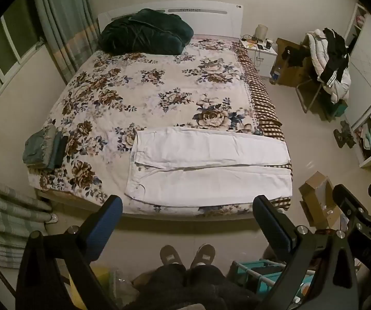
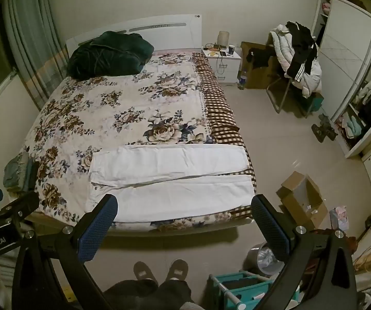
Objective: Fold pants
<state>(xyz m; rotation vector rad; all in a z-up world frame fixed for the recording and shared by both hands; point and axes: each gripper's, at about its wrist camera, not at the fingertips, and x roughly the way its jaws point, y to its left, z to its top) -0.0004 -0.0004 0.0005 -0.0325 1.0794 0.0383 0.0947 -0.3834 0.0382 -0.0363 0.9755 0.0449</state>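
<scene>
Pants [image 1: 208, 165]: white, spread flat at the foot of the bed [image 1: 146, 95], near its front edge.
Long axis: across the bed, side to side; waist toward the left, cuffs at the right edge.
Legs: side by side, a narrow gap between them.
Left gripper [image 1: 188, 215]: jaws wide apart, holding nothing, raised short of the bed.
Right gripper [image 2: 184, 213]: jaws wide apart, empty, above the near edge.
Folded clothes [image 1: 44, 149]: stacked on the bed's left corner.
Dark blanket [image 1: 146, 32]: heaped at the headboard.
</scene>
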